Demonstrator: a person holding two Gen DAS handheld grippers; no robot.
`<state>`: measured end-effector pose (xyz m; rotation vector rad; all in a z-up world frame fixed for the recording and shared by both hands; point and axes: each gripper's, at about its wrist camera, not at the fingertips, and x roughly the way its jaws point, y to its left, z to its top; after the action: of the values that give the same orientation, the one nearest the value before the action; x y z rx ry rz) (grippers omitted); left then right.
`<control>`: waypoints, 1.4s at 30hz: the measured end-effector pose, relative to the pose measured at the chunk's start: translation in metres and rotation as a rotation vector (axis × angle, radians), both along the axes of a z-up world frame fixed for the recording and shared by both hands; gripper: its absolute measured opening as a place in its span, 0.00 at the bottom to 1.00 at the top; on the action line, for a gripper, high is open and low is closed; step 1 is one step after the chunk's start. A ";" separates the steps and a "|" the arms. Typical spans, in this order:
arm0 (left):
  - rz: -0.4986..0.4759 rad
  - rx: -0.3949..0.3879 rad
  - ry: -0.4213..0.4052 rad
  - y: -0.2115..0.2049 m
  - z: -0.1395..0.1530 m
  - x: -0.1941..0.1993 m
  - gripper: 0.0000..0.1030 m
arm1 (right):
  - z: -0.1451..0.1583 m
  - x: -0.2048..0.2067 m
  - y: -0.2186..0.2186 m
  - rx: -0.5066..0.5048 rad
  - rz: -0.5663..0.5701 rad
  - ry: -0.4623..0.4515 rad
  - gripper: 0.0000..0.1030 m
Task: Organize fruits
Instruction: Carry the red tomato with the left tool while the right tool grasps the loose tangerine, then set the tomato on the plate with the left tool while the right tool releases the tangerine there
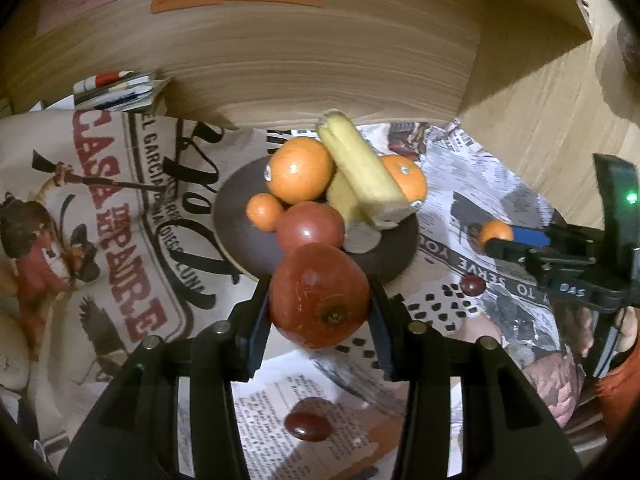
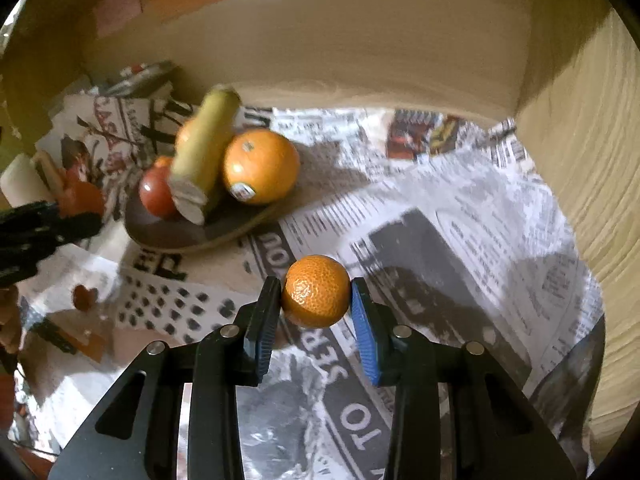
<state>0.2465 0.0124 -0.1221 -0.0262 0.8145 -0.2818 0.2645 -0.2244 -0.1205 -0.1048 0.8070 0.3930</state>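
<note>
The left gripper (image 1: pixel 320 300) has its fingers closed about as wide as the big red tomato (image 1: pixel 320 295) they clamp, one pad on each flank, stem end facing the camera. Just ahead of the fingertips sits the dark plate (image 1: pixel 228 216), already crowded: a second tomato (image 1: pixel 310 226) nearest the fingers, a small mandarin (image 1: pixel 264 211) to its left, a large orange (image 1: pixel 299 170) behind, bananas (image 1: pixel 360 172) leaning across the pile, and another orange (image 1: pixel 406 180) at the far right.

The right gripper (image 2: pixel 316 300) pinches a mandarin (image 2: pixel 316 291) between its blue pads, which are closed to the fruit's width; it hovers over the newspaper (image 2: pixel 440 240), with the plate well ahead and to the left of its fingers.

Risks, as I judge them: the plate has little bare surface, so a tomato set on the near rim could roll off or nudge the stack and tip the bananas. Squeezing harder could bruise the soft tomato. Both grippers heading for the same plate could collide, since the left one already appears at the left edge of the right view.

Small dark red pieces (image 1: pixel 308 426) lie on the paper beneath and beside the left fingers. A wooden wall (image 1: pixel 320 60) stands close behind the plate, limiting any approach from the far side.
</note>
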 end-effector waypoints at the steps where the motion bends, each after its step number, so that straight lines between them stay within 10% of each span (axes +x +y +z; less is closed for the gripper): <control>1: 0.004 -0.001 -0.002 0.003 0.001 0.000 0.43 | 0.002 -0.001 0.002 0.005 0.005 -0.007 0.32; 42: 0.000 0.017 0.057 0.026 -0.017 0.081 0.43 | 0.036 0.058 0.131 -0.018 0.279 -0.085 0.32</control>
<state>0.3275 0.0388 -0.1392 -0.0185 0.8734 -0.2752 0.3221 -0.0933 -0.0848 -0.2512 0.7135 0.6400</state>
